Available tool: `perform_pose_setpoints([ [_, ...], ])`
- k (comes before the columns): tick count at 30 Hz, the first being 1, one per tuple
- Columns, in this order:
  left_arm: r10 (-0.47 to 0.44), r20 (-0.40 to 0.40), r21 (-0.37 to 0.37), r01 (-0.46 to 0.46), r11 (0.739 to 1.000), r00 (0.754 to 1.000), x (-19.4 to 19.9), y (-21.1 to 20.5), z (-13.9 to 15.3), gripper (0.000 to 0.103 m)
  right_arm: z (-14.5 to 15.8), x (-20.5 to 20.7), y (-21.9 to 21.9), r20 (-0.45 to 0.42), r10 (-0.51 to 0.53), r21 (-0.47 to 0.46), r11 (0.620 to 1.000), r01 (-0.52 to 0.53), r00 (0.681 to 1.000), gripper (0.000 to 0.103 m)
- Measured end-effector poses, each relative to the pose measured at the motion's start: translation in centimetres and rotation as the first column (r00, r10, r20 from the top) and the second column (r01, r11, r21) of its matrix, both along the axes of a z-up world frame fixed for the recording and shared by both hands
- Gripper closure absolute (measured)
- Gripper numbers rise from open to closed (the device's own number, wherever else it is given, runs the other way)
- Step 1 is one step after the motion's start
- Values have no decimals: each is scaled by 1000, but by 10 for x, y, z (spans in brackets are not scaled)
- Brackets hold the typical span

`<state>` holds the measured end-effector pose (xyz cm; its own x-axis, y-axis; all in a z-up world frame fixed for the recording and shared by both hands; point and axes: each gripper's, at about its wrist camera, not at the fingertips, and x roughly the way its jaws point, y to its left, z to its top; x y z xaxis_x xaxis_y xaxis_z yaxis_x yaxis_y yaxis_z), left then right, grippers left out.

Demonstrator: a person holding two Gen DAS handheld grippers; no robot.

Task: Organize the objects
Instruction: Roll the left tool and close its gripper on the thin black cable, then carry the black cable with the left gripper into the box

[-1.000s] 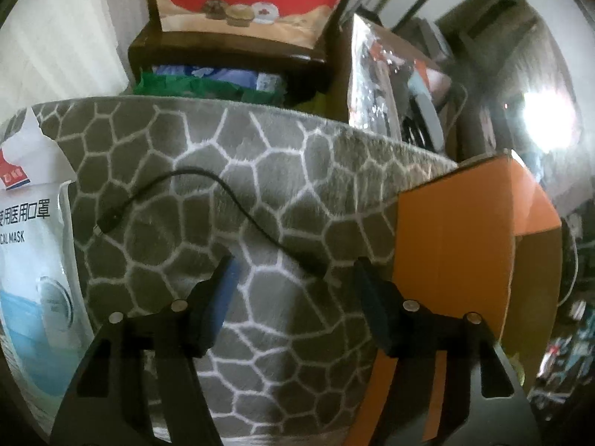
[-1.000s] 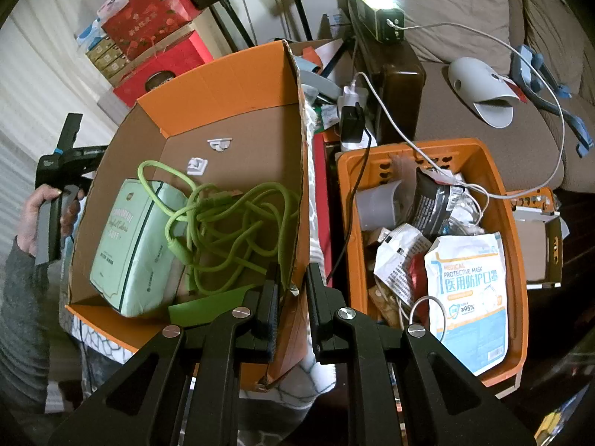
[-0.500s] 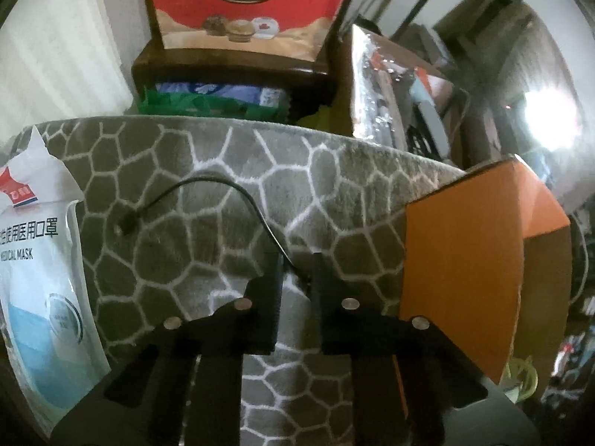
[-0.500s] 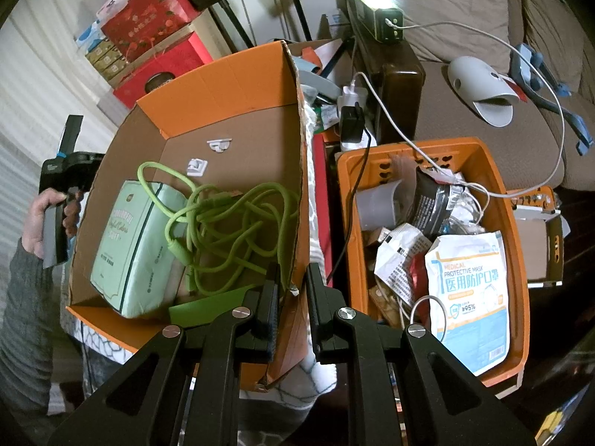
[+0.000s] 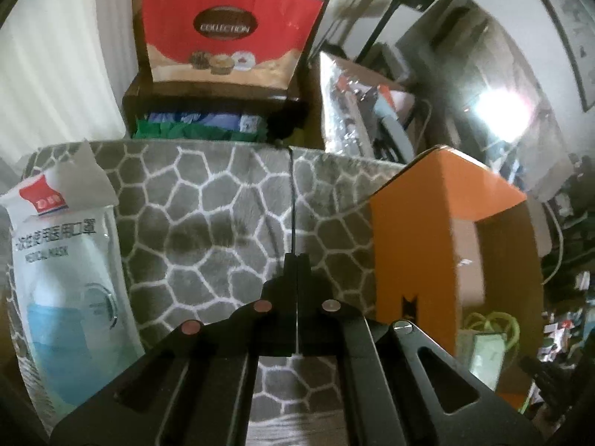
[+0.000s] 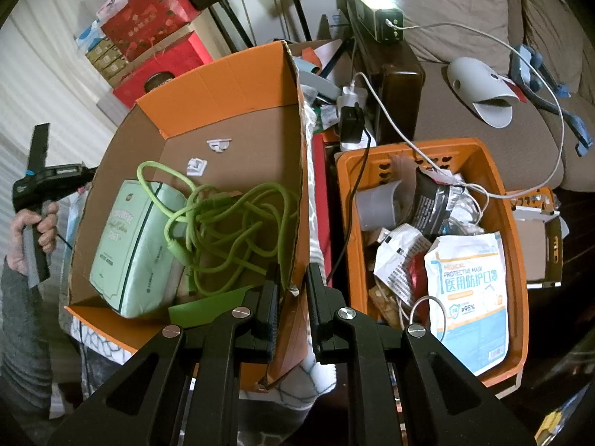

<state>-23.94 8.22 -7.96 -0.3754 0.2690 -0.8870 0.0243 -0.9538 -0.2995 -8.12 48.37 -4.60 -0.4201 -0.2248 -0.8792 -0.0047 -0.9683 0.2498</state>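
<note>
left wrist: the left tool [image 5: 296,260] has just closed on a thin black cable [image 5: 292,200] that runs straight ahead over the grey mat [image 5: 208,230]; it is light and limp, so it will dangle.

right wrist: the right tool [image 6: 292,278] pinches the wall of the cardboard box [image 6: 301,171], which is stiff.

At twelve o'clock, a red paper gift bag [image 5: 228,33] on a dark wooden stand [image 5: 208,98]; at two o'clock, a brown fabric sofa [image 6: 465,29] bearing a white curved plastic shell [image 6: 479,85].

thin black cable [image 5: 292,200], taut, above grey patterned mat [image 5: 208,200]
</note>
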Motion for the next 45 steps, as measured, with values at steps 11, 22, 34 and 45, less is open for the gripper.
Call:
perform_pose_setpoints([
  [11,-62,45,-74,66,995,997,-2,23,-14,83,-3,-1,1,1,-7,-13,1000,7,1000,90],
  [22,-107,72,-169,117,979,992,4,48,-42,96,-4,-1,2,1,-7,-9,1000,7,1000,90],
  [34,-82,-45,-60,79,995,996,18,30,16,97,-6,0,1,0,-6,-2,1000,6,1000,90],
  [45,-151,-172,0,153,988,973,40,36,97,97,-6,0,0,1,-9,-1,1000,9,1000,90],
])
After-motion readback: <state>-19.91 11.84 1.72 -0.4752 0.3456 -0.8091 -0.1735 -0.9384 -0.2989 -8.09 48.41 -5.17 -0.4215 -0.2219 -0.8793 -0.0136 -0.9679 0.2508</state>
